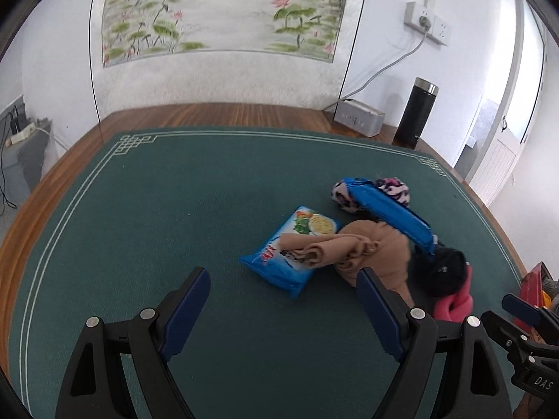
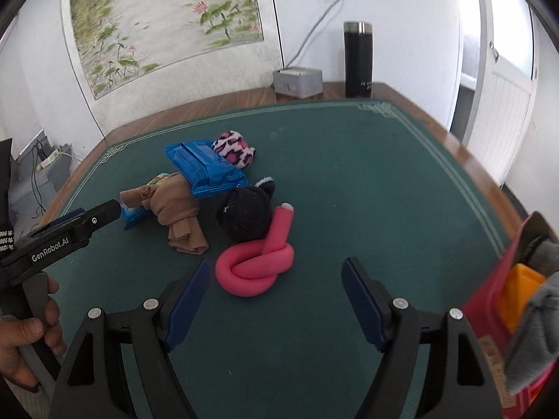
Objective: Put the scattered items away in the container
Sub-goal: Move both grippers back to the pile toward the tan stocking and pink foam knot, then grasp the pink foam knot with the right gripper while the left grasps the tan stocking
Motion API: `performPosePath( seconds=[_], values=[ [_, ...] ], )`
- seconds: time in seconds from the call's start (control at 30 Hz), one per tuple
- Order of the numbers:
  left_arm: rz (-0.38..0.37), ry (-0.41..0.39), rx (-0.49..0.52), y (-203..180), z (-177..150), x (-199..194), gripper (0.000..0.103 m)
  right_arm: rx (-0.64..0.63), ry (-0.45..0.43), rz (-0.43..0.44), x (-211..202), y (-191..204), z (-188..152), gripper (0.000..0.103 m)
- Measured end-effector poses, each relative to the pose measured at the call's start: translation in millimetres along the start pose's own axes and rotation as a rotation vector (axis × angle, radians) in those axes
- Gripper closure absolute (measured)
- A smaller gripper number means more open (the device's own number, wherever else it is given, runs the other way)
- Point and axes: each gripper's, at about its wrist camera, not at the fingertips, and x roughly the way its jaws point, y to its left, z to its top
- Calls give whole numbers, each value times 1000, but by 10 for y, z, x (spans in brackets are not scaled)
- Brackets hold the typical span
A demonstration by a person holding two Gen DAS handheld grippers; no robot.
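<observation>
Nearest the lens, the left hand-held gripper (image 1: pixel 283 300) stands wide open with nothing between its blue pads, hovering over the green mat (image 1: pixel 139 209) that covers the bench (image 1: pixel 216 111). The right hand-held gripper (image 2: pixel 276 289) is likewise well open and empty, just short of the pink foam knot (image 2: pixel 255 265).

The scattered things lie in a loose heap mid-mat. Farthest left is a blue noodle packet (image 1: pixel 297 241), with a tan cloth (image 1: pixel 353 248) draped over its right part. Behind these a second blue packet (image 1: pixel 391 213) leans across a pink-and-black spotted bundle (image 1: pixel 344 193). To the right sits a black fuzzy bundle (image 2: pixel 246 216), touching the pink foam knot on its near right side.

At the far right edge, near the camera, is the red container (image 2: pixel 489 300), holding something orange (image 2: pixel 520 293) and a grey cloth (image 2: pixel 538 331).

On the far right of the bench stand a grey box (image 2: pixel 297 82) and a black flask (image 2: pixel 358 59). A hand (image 2: pixel 24 328) grips the left tool's handle.
</observation>
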Motion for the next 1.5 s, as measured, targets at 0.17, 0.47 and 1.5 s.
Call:
performPosePath(
  seconds=[0.17,0.47,1.5],
  values=[
    [-18,25,44,19,63,204,16,-7,26,3,220,87,-4,22],
    [-121,18,127,-162,36,313,16,-31,59,3,479,115,-76,30],
    [-89,79,20,-673,89,551,42,33,-16,-6,261,-188,-135,37]
  ],
)
